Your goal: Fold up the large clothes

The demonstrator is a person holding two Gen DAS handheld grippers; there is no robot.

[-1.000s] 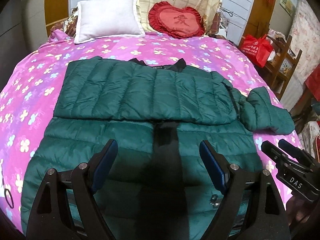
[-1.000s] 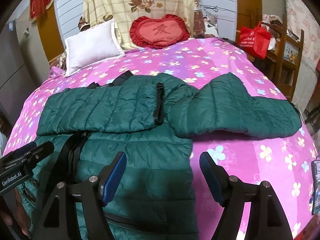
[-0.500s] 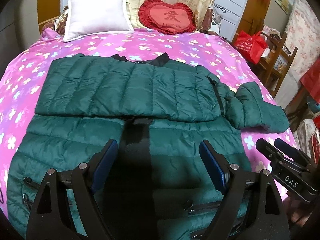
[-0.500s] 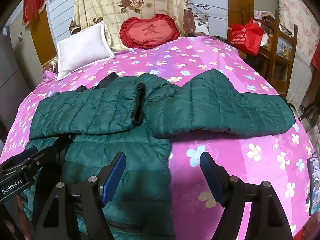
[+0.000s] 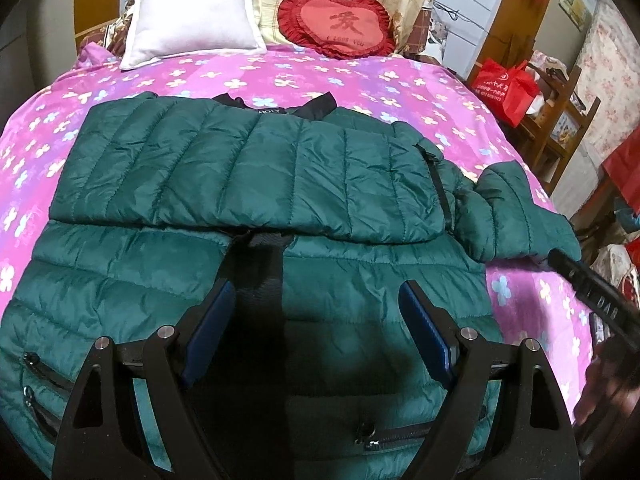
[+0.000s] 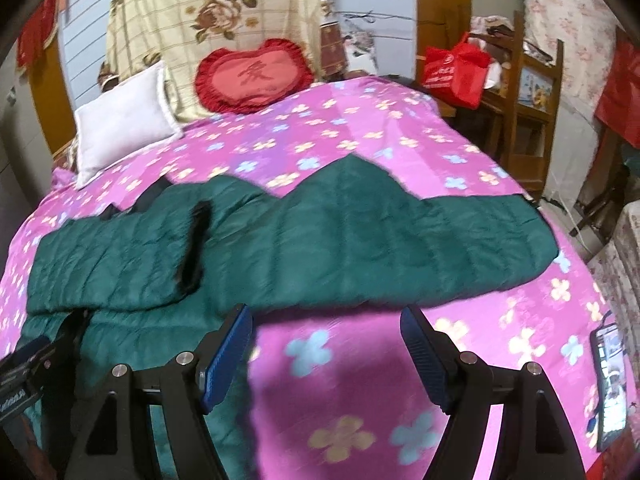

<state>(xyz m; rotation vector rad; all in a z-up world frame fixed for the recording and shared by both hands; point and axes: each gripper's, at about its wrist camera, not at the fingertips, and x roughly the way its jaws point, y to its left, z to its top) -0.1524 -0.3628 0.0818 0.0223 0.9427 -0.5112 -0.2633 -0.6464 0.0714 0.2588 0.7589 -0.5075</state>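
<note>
jacket: a dark green quilted puffer jacket lay spread front-up on the bed, its collar toward the pillows and its hem toward the cameras.
left sleeve: folded across the chest, reaching to the black zip line at the far shoulder.
right sleeve: the other sleeve lay stretched out sideways on the sheet, away from the body.
pockets: two zipped pockets showed near the hem in the left wrist view.
left gripper: the left gripper hung above the lower front of the jacket, its blue-padded fingers spread wide and holding nothing.
right gripper: the right gripper stood over bare sheet just beside the jacket's edge, below the outstretched sleeve, fingers apart and empty; this view was blurred.
bed: covered by a pink flowered sheet.
pillows: a white pillow and a red heart cushion sat at the head.
beside the bed: a red bag rested on wooden furniture.
</note>
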